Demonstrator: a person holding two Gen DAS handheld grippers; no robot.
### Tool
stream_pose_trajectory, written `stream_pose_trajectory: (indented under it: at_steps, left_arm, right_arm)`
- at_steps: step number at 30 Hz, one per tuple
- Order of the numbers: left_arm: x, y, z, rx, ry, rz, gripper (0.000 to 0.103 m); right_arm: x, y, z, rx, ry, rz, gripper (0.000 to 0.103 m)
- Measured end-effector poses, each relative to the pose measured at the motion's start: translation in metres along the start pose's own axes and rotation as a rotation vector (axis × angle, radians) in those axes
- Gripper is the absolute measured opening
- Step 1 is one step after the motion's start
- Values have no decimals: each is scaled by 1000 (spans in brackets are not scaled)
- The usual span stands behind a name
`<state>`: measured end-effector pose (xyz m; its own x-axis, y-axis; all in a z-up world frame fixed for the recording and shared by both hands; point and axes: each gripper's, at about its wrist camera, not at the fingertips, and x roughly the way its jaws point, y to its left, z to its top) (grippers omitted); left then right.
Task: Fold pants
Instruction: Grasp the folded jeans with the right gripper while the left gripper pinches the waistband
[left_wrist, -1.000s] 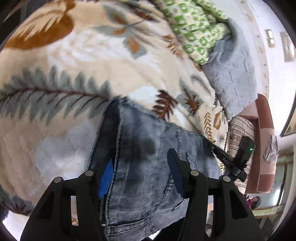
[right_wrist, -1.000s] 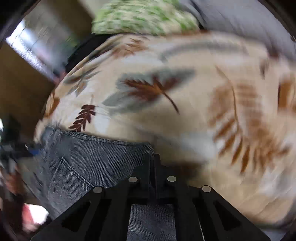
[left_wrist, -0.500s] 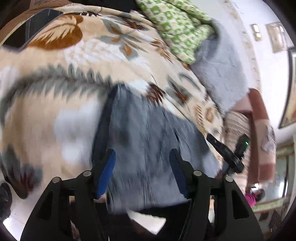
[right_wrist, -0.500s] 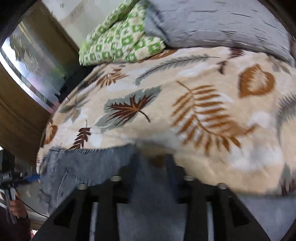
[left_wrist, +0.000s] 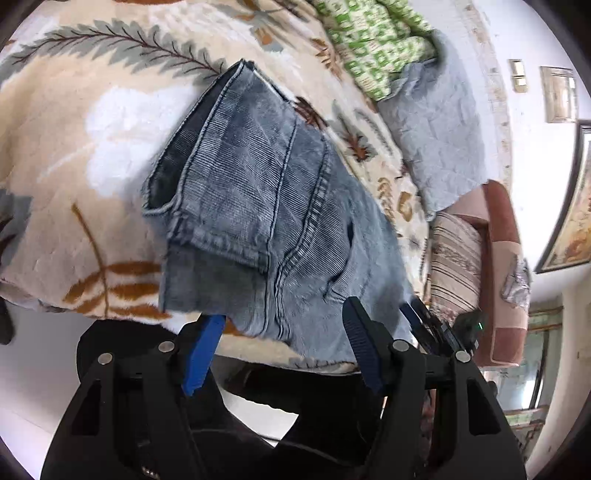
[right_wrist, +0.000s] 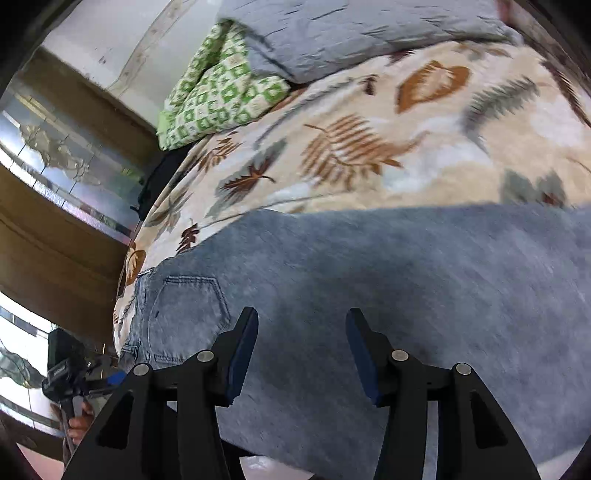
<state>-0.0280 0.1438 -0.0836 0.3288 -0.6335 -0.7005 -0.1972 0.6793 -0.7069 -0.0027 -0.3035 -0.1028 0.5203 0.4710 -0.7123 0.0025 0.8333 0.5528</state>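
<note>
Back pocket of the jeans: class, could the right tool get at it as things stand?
Probably yes. The back pocket lies face up on the jeans, just left of the open right tool, with nothing covering it or lying between them. Its jaws have just been opening and hold nothing.

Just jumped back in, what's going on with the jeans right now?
A person with a handheld gripper in each hand is folding grey-blue jeans on a leaf-patterned blanket. The jeans lie folded over, hems on top. Both the left gripper and the right gripper have just been opening; nothing is pinched between either one's jaws, so the jeans lie free.
</note>
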Motion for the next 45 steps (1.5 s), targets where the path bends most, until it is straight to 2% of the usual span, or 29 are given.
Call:
stream_pose_trajectory:
  at_steps: [4, 5, 8, 10, 15, 18, 19, 20, 21, 22, 24, 26, 29, 30, 34, 35, 36, 39, 42, 45]
  left_arm:
    - [0, -1, -4, 22, -5, 10, 64]
    - [0, 0, -4, 23, -4, 10, 64]
    - [4, 7, -2, -5, 6, 11, 64]
    - [4, 11, -2, -21, 1, 17, 64]
    - [9, 3, 0, -6, -5, 58, 64]
    - [13, 0, -1, 0, -9, 86, 63]
    - [14, 0, 0, -1, -14, 100, 59]
    - [14, -1, 1, 1, -21, 112, 39]
    - [12, -5, 2, 15, -35, 131, 13]
    - [9, -9, 5, 31, -51, 139, 11]
    - [-3, -18, 9, 64, -114, 126, 12]
    - [-5, -21, 10, 92, -146, 146, 12]
    - [17, -12, 11, 114, -95, 262, 12]
    - [24, -5, 10, 109, -67, 296, 12]
    - [14, 9, 7, 78, -68, 225, 17]
    - [10, 10, 7, 74, -62, 213, 19]
    - [6, 10, 5, 77, -56, 213, 26]
    - [-8, 9, -1, 117, -72, 269, 43]
    - [-21, 10, -8, 128, -84, 292, 44]
    - [-33, -3, -11, 155, -103, 291, 44]
  right_arm:
    - [-38, -33, -18, 76, -60, -26, 51]
    - [-54, -48, -22, 100, -97, -62, 51]
    - [-94, -99, -25, 211, -210, -188, 60]
    - [-118, -136, -20, 296, -273, -268, 61]
    - [-122, -189, 2, 401, -301, -333, 61]
    - [-106, -207, 15, 422, -296, -312, 61]
    - [-100, -208, 18, 412, -281, -308, 61]
    - [-91, -206, 23, 380, -257, -324, 48]
    - [-86, -202, 28, 338, -238, -345, 18]
    - [-83, -194, 34, 291, -221, -371, 18]
    - [-92, -182, 43, 239, -272, -368, 18]
    - [-99, -181, 50, 247, -315, -351, 18]
    - [-77, -193, 55, 253, -221, -427, 19]
    - [-70, -198, 53, 263, -192, -442, 24]
    - [-83, -200, 44, 314, -237, -428, 31]
    - [-91, -201, 40, 323, -244, -418, 32]
    - [-99, -202, 34, 334, -258, -407, 34]
    - [-135, -205, 9, 373, -324, -354, 47]
    - [-163, -208, -24, 411, -373, -309, 56]
    - [-176, -211, -58, 463, -381, -248, 58]
